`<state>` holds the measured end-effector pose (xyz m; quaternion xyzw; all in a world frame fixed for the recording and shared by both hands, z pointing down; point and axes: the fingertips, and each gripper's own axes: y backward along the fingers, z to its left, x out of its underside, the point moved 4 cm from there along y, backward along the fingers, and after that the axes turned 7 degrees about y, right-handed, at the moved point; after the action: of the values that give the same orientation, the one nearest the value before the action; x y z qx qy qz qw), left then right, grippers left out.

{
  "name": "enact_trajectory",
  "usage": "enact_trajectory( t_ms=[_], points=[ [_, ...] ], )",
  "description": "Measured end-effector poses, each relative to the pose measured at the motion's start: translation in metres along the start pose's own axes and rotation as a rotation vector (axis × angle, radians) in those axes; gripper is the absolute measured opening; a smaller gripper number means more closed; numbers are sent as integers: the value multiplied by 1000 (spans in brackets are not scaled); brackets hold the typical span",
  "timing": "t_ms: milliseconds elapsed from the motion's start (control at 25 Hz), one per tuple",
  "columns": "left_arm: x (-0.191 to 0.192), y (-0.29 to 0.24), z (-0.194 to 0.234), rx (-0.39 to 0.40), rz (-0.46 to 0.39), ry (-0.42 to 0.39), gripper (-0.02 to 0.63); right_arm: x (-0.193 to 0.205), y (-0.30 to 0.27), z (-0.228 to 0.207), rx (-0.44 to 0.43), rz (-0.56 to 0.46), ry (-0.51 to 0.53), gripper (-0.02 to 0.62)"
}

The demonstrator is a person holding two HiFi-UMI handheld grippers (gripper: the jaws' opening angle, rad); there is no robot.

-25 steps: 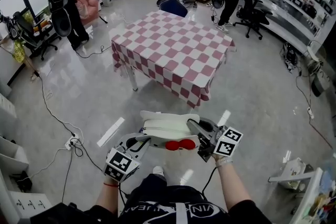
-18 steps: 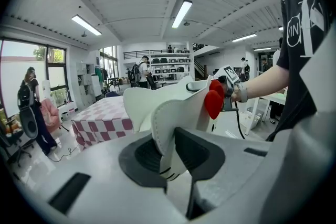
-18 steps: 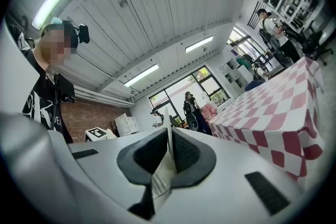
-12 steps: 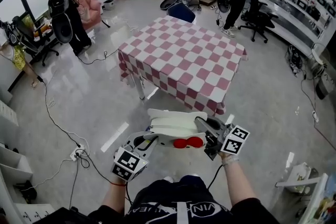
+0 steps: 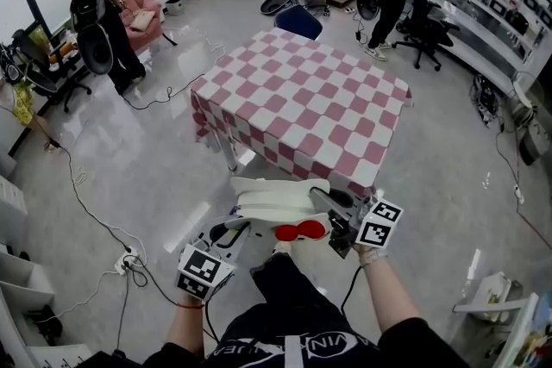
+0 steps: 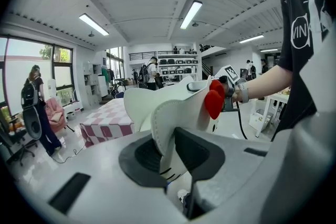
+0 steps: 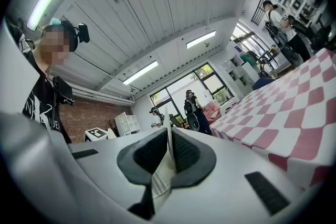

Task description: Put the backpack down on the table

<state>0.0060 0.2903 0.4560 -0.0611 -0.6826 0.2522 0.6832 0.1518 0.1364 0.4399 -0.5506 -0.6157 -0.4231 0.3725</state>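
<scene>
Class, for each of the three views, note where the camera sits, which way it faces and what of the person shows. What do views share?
Head view: on the head, looking steeply down at the checked table; forearms, left gripper, right gripper, white backpack.
Left gripper view: along jaws shut on the backpack, facing the table; right arm, torso.
Right gripper view: along jaws pinching backpack fabric, angled upward; torso.
Shared: table.

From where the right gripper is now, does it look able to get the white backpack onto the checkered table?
Probably yes. The right gripper, shut on the white backpack, is just short of the checkered table at its near edge, and nothing sits on the cloth there.
</scene>
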Motion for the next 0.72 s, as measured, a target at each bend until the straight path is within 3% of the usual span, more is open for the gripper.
enact_trajectory(
  t_ms=[720],
  points=[
    [-72, -65, 145, -64, -24, 30, 61, -63, -127, -105, -59, 5, 10, 14]
  ],
)
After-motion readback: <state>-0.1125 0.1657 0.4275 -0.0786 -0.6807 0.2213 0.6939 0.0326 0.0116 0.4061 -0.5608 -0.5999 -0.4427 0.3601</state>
